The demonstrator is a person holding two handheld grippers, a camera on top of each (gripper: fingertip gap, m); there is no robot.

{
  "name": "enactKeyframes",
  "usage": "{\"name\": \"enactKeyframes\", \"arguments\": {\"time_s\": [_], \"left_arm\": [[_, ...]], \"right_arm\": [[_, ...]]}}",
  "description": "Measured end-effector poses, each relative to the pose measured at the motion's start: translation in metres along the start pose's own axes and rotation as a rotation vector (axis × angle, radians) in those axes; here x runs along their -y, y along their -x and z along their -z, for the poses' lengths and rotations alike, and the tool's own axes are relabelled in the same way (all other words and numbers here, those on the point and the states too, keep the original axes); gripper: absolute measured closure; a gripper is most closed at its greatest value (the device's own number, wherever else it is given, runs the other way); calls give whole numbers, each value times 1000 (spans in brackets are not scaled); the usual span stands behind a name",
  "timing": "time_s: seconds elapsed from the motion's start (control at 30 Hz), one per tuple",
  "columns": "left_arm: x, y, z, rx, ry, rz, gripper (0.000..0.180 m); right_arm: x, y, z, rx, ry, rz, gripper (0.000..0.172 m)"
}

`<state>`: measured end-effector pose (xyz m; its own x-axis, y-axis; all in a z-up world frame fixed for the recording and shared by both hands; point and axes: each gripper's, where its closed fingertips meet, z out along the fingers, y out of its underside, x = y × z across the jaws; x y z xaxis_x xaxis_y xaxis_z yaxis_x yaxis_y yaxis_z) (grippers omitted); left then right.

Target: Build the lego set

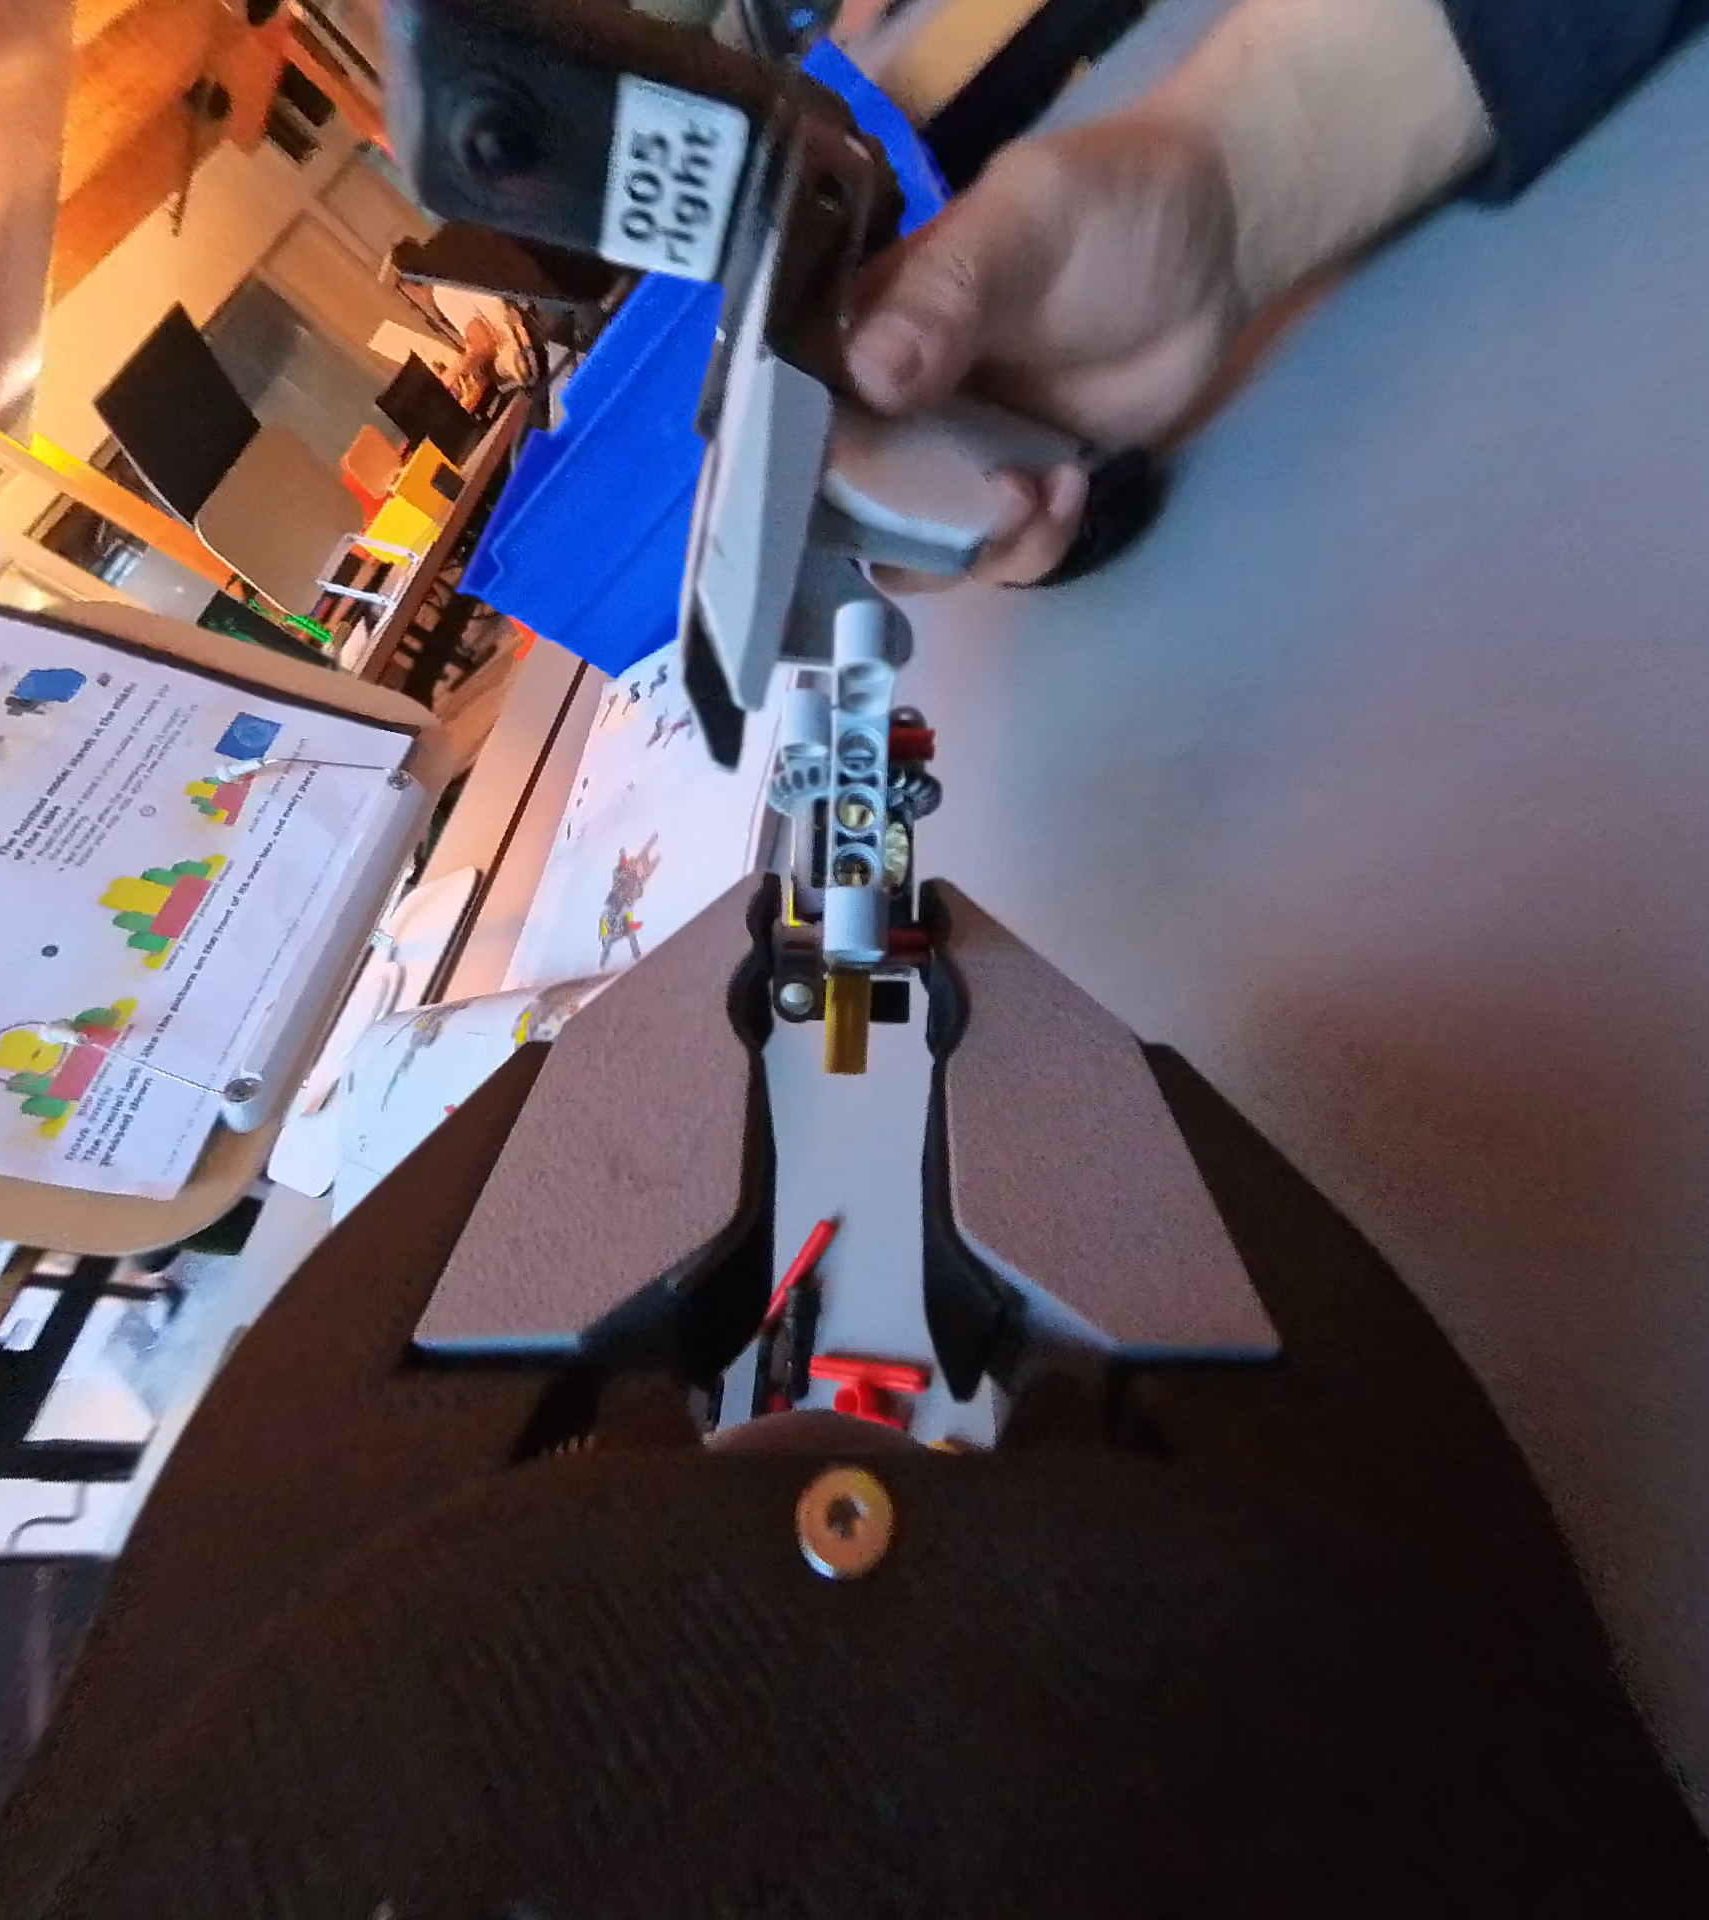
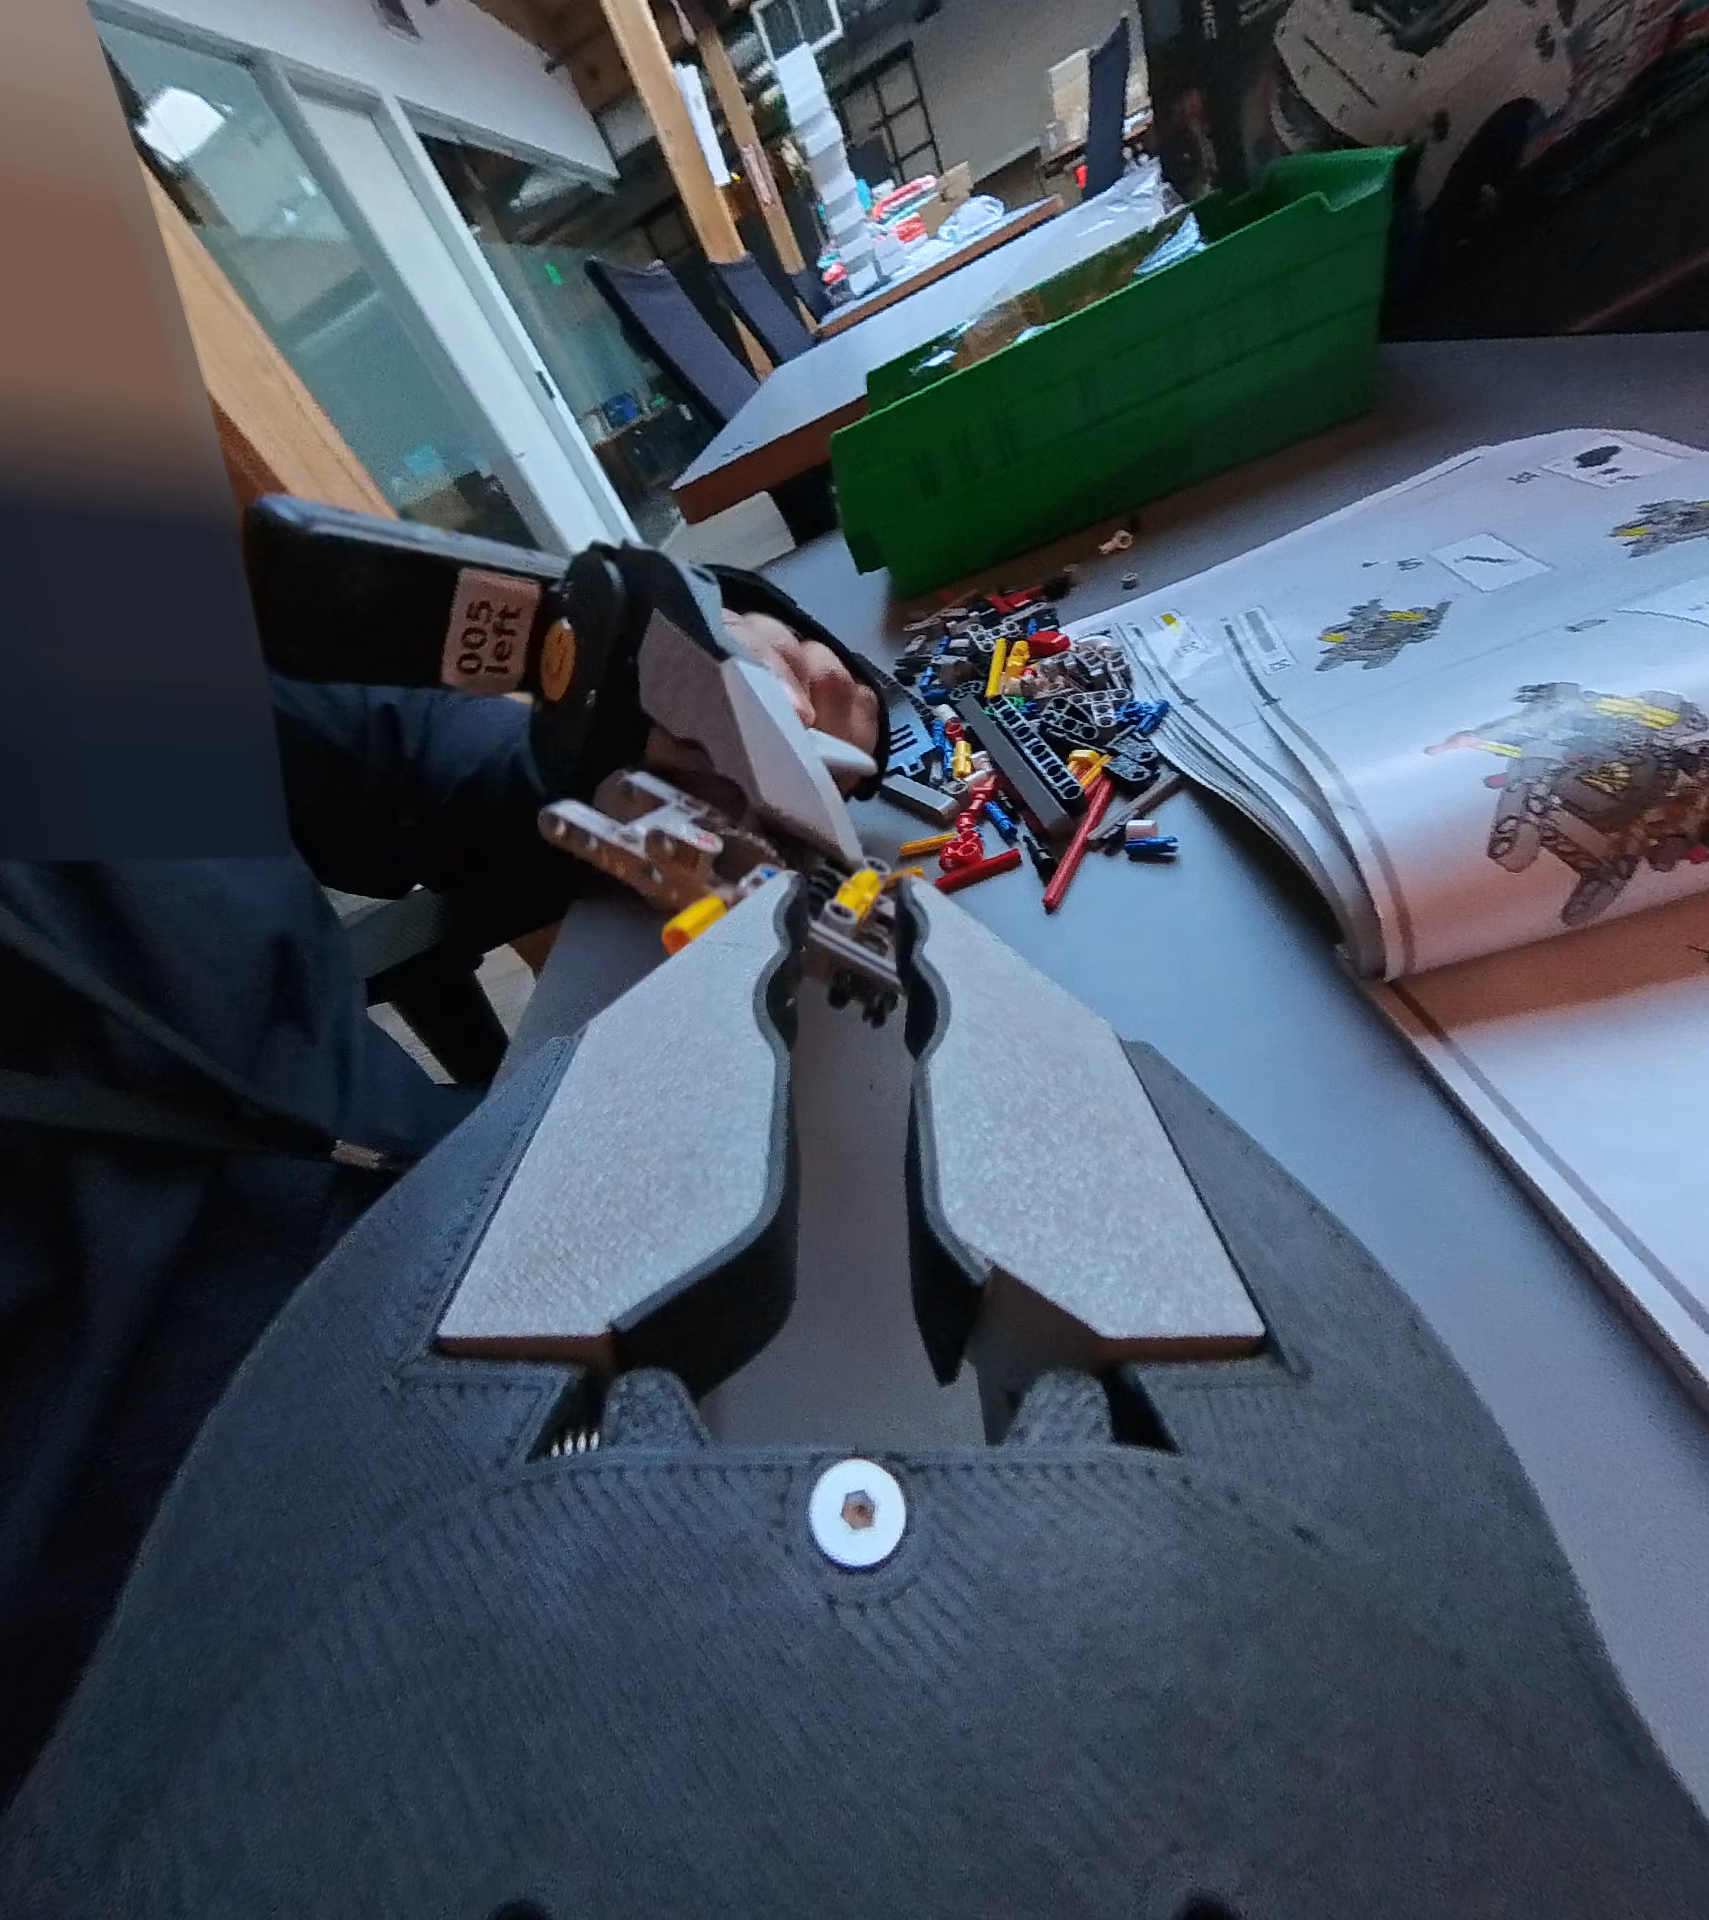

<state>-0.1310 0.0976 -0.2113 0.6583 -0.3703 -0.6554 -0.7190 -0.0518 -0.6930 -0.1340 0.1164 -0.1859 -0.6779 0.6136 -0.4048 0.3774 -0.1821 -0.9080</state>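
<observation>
Right now both claws pinch the same grey brick assembly [image 1: 855, 821] in mid-air over the table [image 2: 1245, 997], left gripper [image 1: 845, 961] at one end, right gripper [image 2: 850, 935] at the other, so uneven twisting could pop beams apart or drop it.

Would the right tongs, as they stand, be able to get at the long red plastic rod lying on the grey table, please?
Probably not yet: the right tongs are shut on the small grey brick assembly, though the long red plastic rod lies uncovered on the grey table.
</observation>
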Motion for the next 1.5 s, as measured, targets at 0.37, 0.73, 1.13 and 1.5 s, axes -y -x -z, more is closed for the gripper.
{"name": "enactKeyframes", "arguments": {"time_s": [0.37,0.73,1.13,1.5], "left_arm": [[-5,-3,-4,7,38,-52,157],[-5,-6,-5,0,43,-71,157],[-7,-7,-5,-4,50,-80,157],[-8,-6,-5,2,55,-91,157]], "right_arm": [[-3,-6,0,-62,26,40,161],[-4,-6,-1,-70,33,52,161],[-9,-4,-6,-83,74,98,164],[-10,-3,-6,-89,78,121,166]]}}
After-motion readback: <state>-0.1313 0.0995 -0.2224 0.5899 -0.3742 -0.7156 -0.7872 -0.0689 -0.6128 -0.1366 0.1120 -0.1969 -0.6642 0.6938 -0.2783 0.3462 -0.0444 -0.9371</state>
